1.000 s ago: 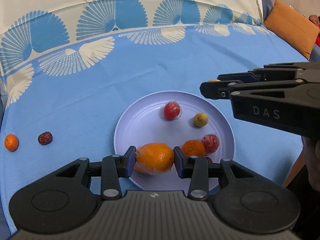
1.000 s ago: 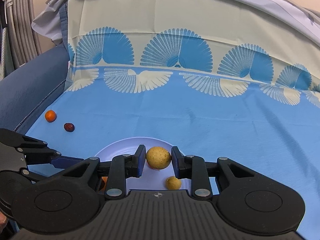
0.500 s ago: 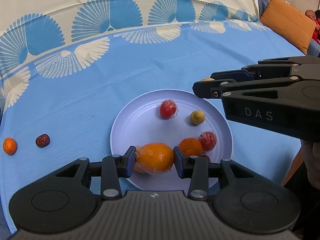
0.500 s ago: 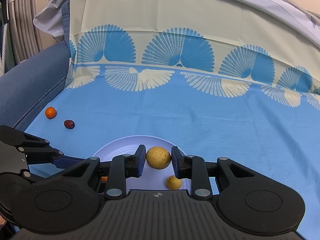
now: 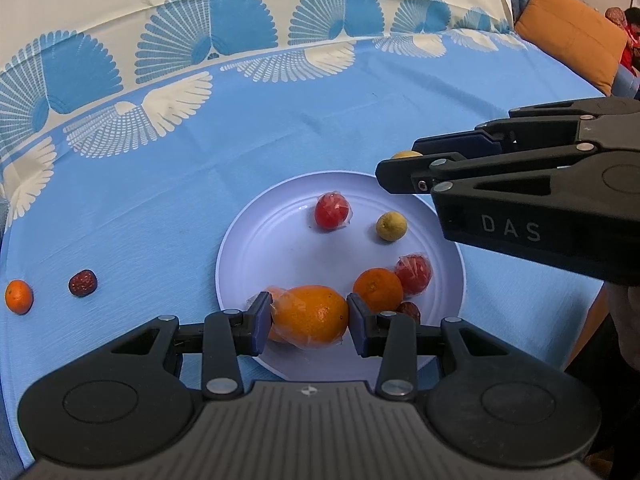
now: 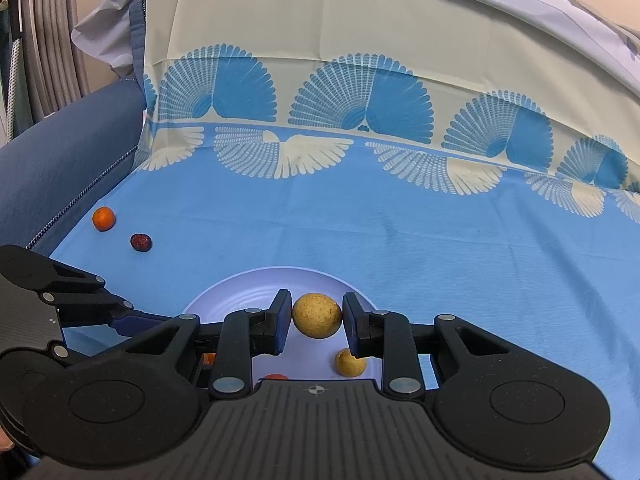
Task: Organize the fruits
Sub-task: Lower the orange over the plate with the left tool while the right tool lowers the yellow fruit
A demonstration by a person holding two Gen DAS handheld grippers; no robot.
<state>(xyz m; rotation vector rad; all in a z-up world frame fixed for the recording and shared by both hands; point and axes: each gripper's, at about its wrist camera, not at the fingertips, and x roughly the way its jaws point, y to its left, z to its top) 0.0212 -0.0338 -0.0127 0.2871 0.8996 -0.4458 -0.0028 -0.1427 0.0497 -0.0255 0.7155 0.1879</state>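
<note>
My left gripper [image 5: 309,317] is shut on a large plastic-wrapped orange [image 5: 310,316], held over the near rim of the pale plate [image 5: 256,248]. On the plate lie two wrapped red fruits [image 5: 331,211], a small yellow fruit [image 5: 391,226], a small orange [image 5: 378,289] and a dark date. My right gripper [image 6: 316,317] is shut on a round yellow fruit [image 6: 317,315] above the plate [image 6: 240,284]; it shows at the right in the left wrist view [image 5: 404,168]. A mandarin [image 5: 18,297] and a dark date [image 5: 82,283] lie on the cloth to the left.
The blue cloth [image 5: 160,184] with fan prints covers the surface. An orange cushion [image 5: 572,36] lies at the far right. A dark blue sofa arm [image 6: 60,152] borders the cloth on the left of the right wrist view.
Both grippers have shifted slightly, each still holding its fruit over the plate. The right gripper has edged further over the plate's far right rim.
</note>
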